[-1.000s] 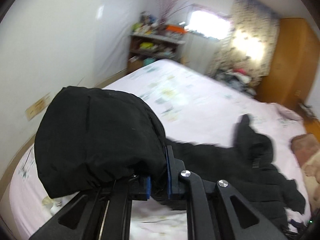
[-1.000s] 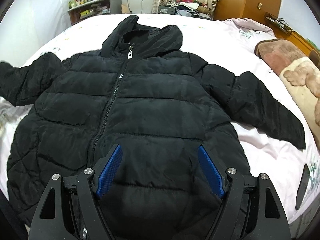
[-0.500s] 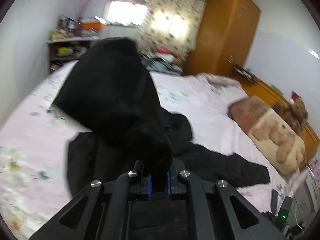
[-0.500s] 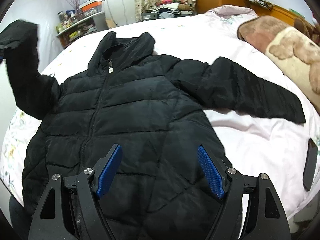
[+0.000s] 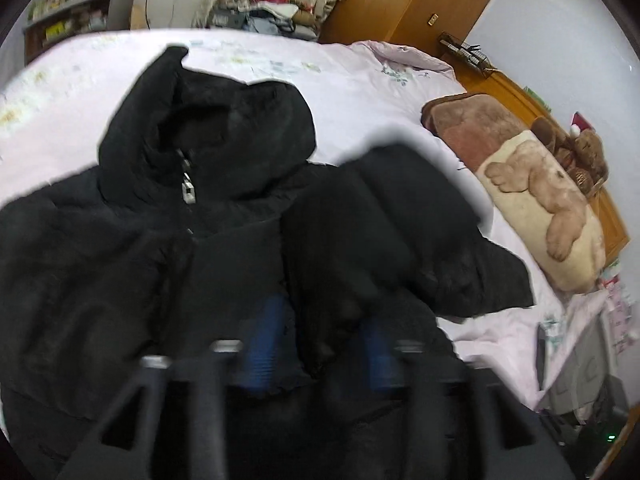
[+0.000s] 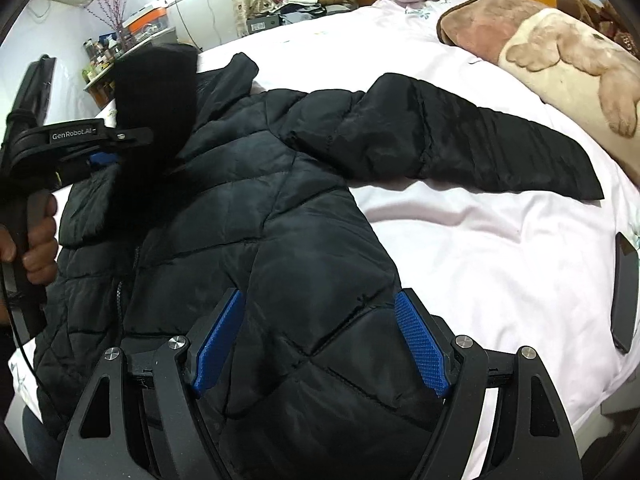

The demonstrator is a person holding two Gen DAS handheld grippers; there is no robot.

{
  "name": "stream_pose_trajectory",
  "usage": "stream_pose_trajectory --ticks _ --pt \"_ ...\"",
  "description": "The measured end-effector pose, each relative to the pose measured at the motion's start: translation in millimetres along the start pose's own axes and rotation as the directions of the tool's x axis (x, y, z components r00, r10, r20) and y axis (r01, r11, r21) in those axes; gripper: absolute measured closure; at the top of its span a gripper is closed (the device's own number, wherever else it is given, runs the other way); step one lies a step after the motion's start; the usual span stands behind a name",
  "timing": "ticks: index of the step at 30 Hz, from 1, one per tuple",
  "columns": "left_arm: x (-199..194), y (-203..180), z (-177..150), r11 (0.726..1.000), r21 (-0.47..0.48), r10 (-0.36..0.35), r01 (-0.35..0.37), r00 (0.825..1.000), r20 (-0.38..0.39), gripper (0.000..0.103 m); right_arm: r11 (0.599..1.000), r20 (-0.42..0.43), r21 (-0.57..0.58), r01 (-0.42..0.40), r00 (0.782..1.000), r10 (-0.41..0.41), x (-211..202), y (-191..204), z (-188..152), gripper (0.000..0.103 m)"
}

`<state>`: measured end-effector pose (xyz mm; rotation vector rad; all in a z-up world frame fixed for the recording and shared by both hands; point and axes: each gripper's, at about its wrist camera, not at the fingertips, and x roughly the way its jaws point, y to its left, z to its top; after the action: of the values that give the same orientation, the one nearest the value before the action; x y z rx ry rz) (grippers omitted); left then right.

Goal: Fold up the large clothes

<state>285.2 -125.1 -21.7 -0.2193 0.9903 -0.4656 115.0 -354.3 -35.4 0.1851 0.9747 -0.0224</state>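
A black hooded puffer jacket (image 6: 280,220) lies front up on the bed (image 6: 480,248), its zip pull (image 5: 188,192) below the hood (image 5: 208,120). Its one sleeve (image 5: 380,220) hangs over the jacket's chest between my left gripper's (image 5: 320,340) blurred blue pads. Those jaws are opening, and the cuff sits loose between them. From the right wrist view, the left gripper (image 6: 104,152) hovers at the jacket's far shoulder with that sleeve (image 6: 156,92) standing up from it. The other sleeve (image 6: 480,148) lies stretched out on the sheet. My right gripper (image 6: 320,340) is open above the jacket's lower hem, holding nothing.
A brown and cream bear blanket (image 6: 560,52) lies along the bed's right side. A dark phone (image 6: 624,292) rests near the bed's right edge. A person's hand (image 6: 40,248) grips the left tool's handle. Shelves and a wooden wardrobe stand beyond the bed.
The left gripper carried the sleeve from the bed's far side across over the jacket's chest, tipped downward, and its jaws have parted from the cuff. The right gripper drifted a little sideways, staying open.
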Motion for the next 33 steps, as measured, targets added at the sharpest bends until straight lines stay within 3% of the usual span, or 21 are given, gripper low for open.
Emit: stream_pose_trajectory --ticks 4,6,9,11,12,14,16,18,21,25,28,30,33 --pt "-40 4 -1 0.996 -0.009 -0.088 0.088 0.995 0.054 0.028 1.000 0.023 -0.006 -0.016 1.000 0.016 -1 5 6 0.025" --pt "-61 6 -3 0.995 0.024 -0.100 0.099 0.991 0.093 0.027 1.000 0.033 -0.010 -0.028 0.999 0.028 0 12 11 0.025" --pt "-97 33 -3 0.997 0.063 0.026 -0.039 0.980 0.196 0.027 0.998 0.048 -0.024 -0.061 0.997 0.062 3 25 21 0.025" --pt "-111 70 0 0.982 0.023 0.176 -0.185 0.961 0.215 0.028 0.996 0.052 -0.047 -0.079 0.995 0.082 10 38 31 0.025" --pt "-112 88 0 0.972 -0.009 0.230 -0.233 0.951 0.206 0.033 0.994 0.053 -0.060 -0.087 0.994 0.090 16 45 37 0.026" --pt "-114 130 1 0.952 -0.086 0.304 -0.293 0.938 0.166 0.046 0.992 0.049 -0.077 -0.097 0.994 0.101 29 57 49 0.046" --pt "-104 163 -2 0.929 -0.142 0.358 -0.342 0.927 0.113 0.050 0.990 0.034 -0.099 -0.100 0.994 0.103 50 72 64 0.057" --pt "-85 182 -11 0.920 -0.189 0.360 -0.344 0.931 0.060 0.053 0.987 -0.005 -0.121 -0.101 0.995 0.101 80 85 77 0.065" --pt "-70 195 -21 0.914 -0.220 0.359 -0.342 0.933 0.041 0.053 0.987 -0.071 -0.149 -0.057 0.996 0.047 127 92 94 0.066" --pt "-61 190 -28 0.910 -0.235 0.360 -0.341 0.932 0.041 0.053 0.987 -0.076 -0.158 -0.027 0.997 0.015 155 92 117 0.068" --pt "-74 191 -22 0.921 -0.220 0.336 -0.322 0.941 0.030 0.053 0.990 -0.091 -0.143 -0.018 0.996 0.005 149 93 118 0.068" --pt "-94 195 -18 0.934 -0.189 0.322 -0.302 0.943 0.085 0.053 0.990 -0.062 -0.137 -0.038 0.998 0.029 128 91 116 0.068" --pt "-107 196 -1 0.923 -0.140 0.378 -0.359 0.912 0.157 0.053 0.987 0.045 -0.150 -0.055 0.997 0.063 103 91 129 0.068"
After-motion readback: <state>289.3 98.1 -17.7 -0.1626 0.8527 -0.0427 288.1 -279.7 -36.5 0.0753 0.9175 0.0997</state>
